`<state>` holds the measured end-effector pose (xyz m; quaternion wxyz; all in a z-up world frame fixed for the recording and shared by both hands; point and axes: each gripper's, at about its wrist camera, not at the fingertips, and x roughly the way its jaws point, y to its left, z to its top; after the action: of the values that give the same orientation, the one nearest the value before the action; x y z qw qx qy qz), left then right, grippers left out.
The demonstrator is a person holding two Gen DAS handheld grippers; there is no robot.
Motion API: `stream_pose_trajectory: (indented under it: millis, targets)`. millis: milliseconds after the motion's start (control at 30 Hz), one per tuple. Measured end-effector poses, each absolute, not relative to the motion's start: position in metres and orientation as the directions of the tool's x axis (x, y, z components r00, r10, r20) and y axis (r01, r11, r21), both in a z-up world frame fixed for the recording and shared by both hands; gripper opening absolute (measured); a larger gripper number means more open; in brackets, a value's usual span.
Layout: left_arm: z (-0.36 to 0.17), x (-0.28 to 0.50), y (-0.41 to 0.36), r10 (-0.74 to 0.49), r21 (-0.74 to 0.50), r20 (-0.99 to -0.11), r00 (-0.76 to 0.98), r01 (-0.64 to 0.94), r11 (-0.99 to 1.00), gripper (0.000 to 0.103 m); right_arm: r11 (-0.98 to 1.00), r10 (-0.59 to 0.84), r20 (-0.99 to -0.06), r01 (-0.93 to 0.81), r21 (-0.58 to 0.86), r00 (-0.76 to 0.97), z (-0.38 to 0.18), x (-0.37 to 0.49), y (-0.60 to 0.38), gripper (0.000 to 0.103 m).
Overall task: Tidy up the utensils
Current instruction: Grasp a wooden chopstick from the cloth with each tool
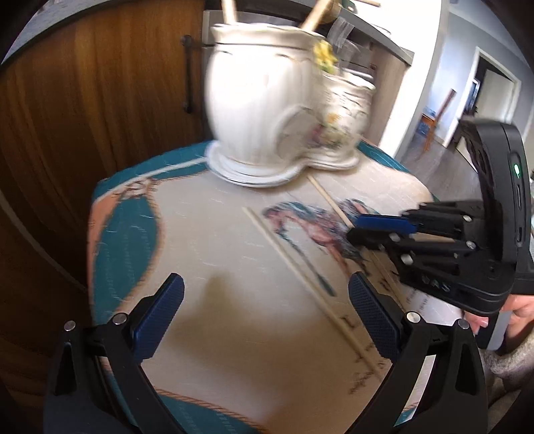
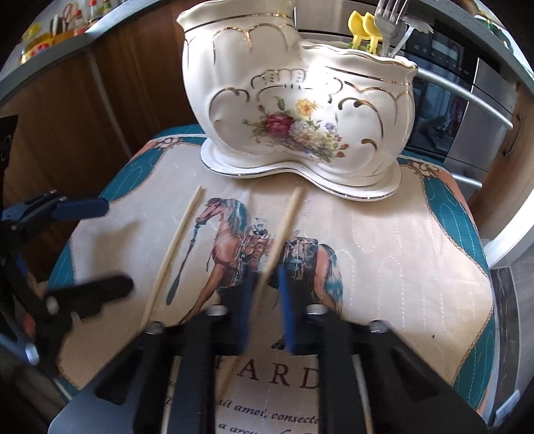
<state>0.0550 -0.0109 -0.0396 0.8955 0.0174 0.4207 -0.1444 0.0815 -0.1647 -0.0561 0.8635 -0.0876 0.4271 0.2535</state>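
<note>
A white ceramic two-part utensil holder (image 2: 300, 110) with a flower print stands at the back of a horse-print mat (image 2: 400, 253). Its taller part holds wooden sticks (image 1: 313, 16); the lower part holds yellow utensils (image 2: 363, 26) and clear forks (image 2: 390, 16). Two chopsticks lie on the mat. My right gripper (image 2: 267, 283) is down on the mat and shut on the right-hand chopstick (image 2: 288, 217), which runs between its blue pads. The other chopstick (image 2: 177, 247) lies free to its left. My left gripper (image 1: 267, 317) hovers open over the mat with this free chopstick (image 1: 293, 267) near its right finger.
A wooden cabinet door (image 1: 100, 100) stands behind and left of the small table. A steel oven (image 2: 467, 100) with a bar handle is behind the holder on the right. A person's hand (image 1: 480, 320) holds the right gripper's grip. The mat's edges drop off on all sides.
</note>
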Motion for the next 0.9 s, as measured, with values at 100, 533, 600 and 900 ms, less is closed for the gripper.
stream_pose_trajectory:
  millis: [100, 533, 600, 900]
  targets:
    - [-0.046, 0.05, -0.028, -0.25, -0.056, -0.774, 0.581, 0.33, 0.942, 0.094, 0.859, 0.359, -0.784, -0.507, 0.066, 0.507, -0.055, 0.081, -0.17, 0.007]
    - [-0.053, 0.056, -0.006, -0.186, 0.025, -0.82, 0.541, 0.359, 0.933, 0.032, 0.85, 0.349, -0.806, -0.523, 0.057, 0.479, -0.05, 0.075, -0.184, 0.006]
    - [-0.052, 0.06, 0.003, -0.165, 0.031, -0.823, 0.543, 0.333, 0.942, 0.032, 0.854, 0.343, -0.805, -0.518, 0.052, 0.485, -0.049, 0.077, -0.185, 0.006]
    - [-0.047, 0.081, 0.003, -0.171, -0.008, -0.825, 0.539, 0.292, 0.956, 0.035, 0.86, 0.307, -0.812, -0.51, 0.013, 0.496, -0.049, 0.095, -0.169, 0.021]
